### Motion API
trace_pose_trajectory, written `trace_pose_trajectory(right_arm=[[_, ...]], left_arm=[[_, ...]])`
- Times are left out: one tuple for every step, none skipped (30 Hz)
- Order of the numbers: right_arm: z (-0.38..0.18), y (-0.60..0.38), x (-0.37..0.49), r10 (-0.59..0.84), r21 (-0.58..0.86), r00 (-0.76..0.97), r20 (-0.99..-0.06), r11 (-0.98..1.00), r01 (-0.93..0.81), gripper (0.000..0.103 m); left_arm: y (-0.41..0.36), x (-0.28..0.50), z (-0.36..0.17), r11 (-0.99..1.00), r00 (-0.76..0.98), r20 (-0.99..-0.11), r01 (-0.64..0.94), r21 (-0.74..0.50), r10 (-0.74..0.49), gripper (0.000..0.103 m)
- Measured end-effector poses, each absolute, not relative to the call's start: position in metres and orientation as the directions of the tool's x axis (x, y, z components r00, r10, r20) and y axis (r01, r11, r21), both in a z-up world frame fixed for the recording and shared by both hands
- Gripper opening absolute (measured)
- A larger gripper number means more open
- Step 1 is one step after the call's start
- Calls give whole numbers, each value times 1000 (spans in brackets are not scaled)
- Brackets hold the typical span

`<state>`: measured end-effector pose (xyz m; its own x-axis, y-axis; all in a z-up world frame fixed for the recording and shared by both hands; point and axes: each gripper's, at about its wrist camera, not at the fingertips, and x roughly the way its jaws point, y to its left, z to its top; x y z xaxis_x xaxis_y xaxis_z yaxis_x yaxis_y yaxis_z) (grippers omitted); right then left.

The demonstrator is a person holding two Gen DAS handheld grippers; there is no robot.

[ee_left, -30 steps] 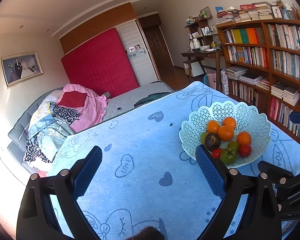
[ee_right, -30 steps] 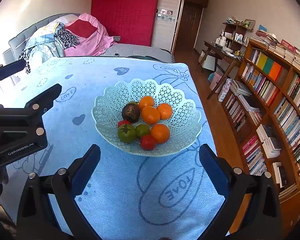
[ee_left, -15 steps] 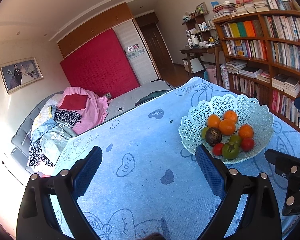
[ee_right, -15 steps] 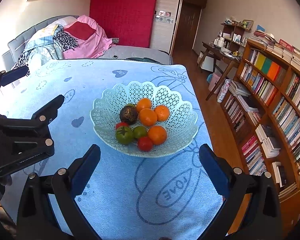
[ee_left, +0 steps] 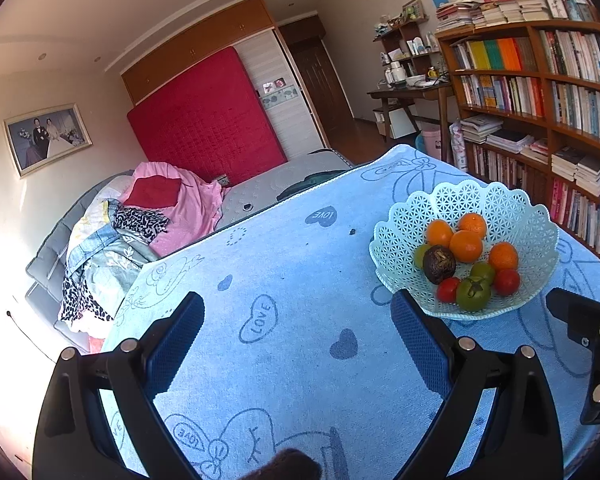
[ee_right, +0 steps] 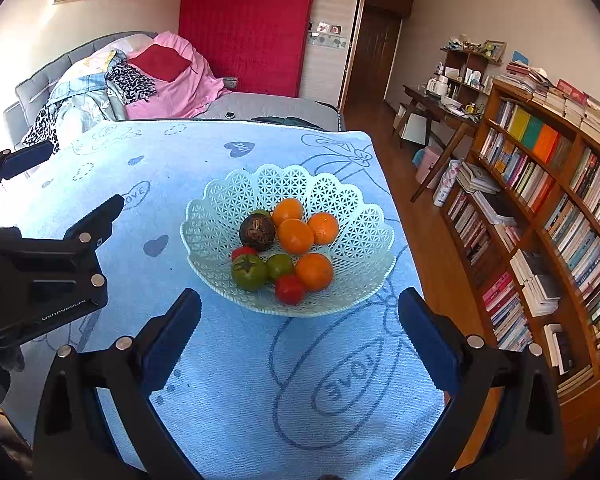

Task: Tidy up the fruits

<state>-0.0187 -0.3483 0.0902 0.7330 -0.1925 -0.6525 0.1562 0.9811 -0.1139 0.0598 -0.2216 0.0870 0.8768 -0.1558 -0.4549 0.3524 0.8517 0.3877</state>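
basket (ee_right: 356, 208) near cloth's (ee_right: 228, 392) right edge; both grippers (ee_left: 296, 344) (ee_right: 298, 336) wide apart, empty.

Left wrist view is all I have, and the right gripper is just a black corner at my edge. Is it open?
Observer: Yes. The right gripper is wide open and holds nothing.
Operator: What is it aimed at?
Observer: It is centred on the basket. The basket's near rim appears between the jaws, and neither jaw touches it.
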Motion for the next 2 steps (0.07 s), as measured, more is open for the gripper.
trace_pose_trajectory(right_arm=[[90,-348,-19,-190,-114,733,-653,982,154,100],[91,-347,-19,-183,-110,735,-653,983,147,100]], left_arm=[[-219,61,86,854,876,-459,348,386,-150,94],[-216,61,84,857,875,-463,344,384,-144,94]])
